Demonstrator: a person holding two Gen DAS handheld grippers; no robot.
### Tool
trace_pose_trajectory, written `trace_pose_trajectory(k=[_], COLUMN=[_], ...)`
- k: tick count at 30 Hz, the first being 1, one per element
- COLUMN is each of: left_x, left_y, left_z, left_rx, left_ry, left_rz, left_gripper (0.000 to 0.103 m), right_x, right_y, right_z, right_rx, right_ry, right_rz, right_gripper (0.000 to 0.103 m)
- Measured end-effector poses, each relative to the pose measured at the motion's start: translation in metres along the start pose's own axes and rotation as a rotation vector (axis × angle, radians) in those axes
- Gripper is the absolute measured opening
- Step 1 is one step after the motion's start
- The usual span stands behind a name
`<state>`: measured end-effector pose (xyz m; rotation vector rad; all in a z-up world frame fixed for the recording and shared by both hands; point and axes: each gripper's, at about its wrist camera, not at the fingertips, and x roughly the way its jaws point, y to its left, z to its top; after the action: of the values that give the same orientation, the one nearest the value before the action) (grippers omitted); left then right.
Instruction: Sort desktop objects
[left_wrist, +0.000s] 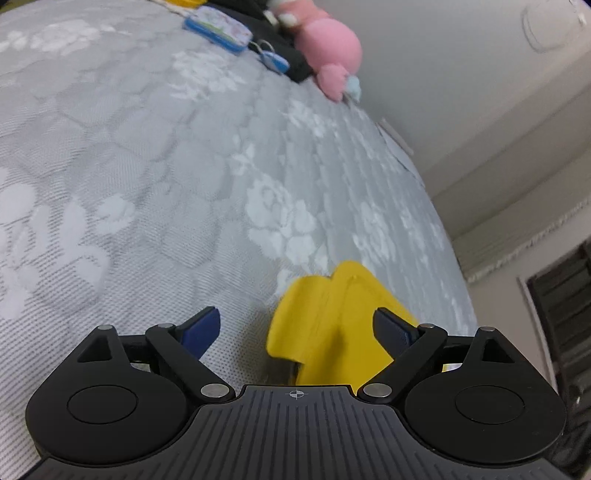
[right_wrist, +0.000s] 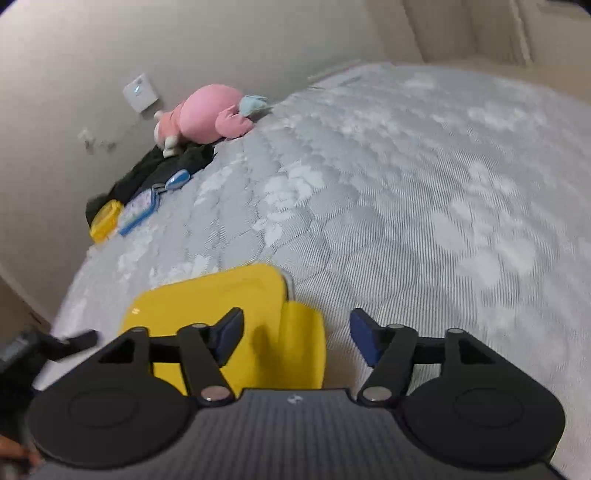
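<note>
Left gripper (left_wrist: 297, 328): jaws spread wide, blue pads (left_wrist: 201, 330) clear of everything, nothing pinched; low centre of the left wrist view

Yellow box (left_wrist: 332, 325): lies on the bed between the left jaws, closer to the right-hand pad, untouched by either; its lid flap looks raised, its lower part hidden behind the gripper body

Right gripper (right_wrist: 295, 336): jaws apart, gripping nothing; low centre of the right wrist view; its left-hand pad (right_wrist: 229, 338) stands in front of the box, contact not clear, its right-hand pad is over bare cover

Yellow box, right wrist view (right_wrist: 221, 302): lower left of centre, flat lid uppermost, front flap reaching between the jaws

Black part (right_wrist: 70, 341): left edge of the right wrist view, beside the box, blurred; probably the other gripper

Bed (left_wrist: 147, 166): grey quilted cover with pale flowers, filling most of both views

Far cluster, upper centre in the left view, upper left in the right:
- pink plush (left_wrist: 325, 40) on dark cloth (left_wrist: 291, 59)
- blue-edged tin (left_wrist: 218, 27)
- small blue tag with ring (left_wrist: 273, 61), just beside the tin
- second yellow box (right_wrist: 105, 221), next to the tin

Wall plate (right_wrist: 140, 92): above the plush in the right view
</note>
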<state>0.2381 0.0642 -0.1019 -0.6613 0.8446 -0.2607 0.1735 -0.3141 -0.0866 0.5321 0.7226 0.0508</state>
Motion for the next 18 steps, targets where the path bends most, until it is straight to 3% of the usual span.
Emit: trace_pose_trajectory(k=[3,7,9,14,18], left_x=[0.008,0.015,0.014,0.013,0.013], left_y=[-0.009,-0.017,-0.020,-0.023,-0.015], left_z=[-0.001,-0.007,-0.009,-0.011,-0.009], left_rx=[0.059,0.109,0.123,0.140,0.104], left_ry=[0.025,0.068,0.079,0.088,0.084], left_rz=[-0.009,0.000,-0.001,0.006,0.037], left_gripper=[0.093,0.093,0.093,0.093,0.093], right_x=[-0.010,0.004,0.009,0.024,0.024], right_y=[-0.005,-0.003,0.000,0.016,0.006], right_z=[-0.009,-0.023,-0.021,-0.005,-0.001], right_rx=[0.111,0.130,0.104,-0.115,-0.053], right_ry=[0.008,0.119,0.095,0.007,0.021], right_rz=[-0.002,0.001,0.019,-0.047,-0.006], right_gripper=[0.070,0.066,0.059,0.054,0.054])
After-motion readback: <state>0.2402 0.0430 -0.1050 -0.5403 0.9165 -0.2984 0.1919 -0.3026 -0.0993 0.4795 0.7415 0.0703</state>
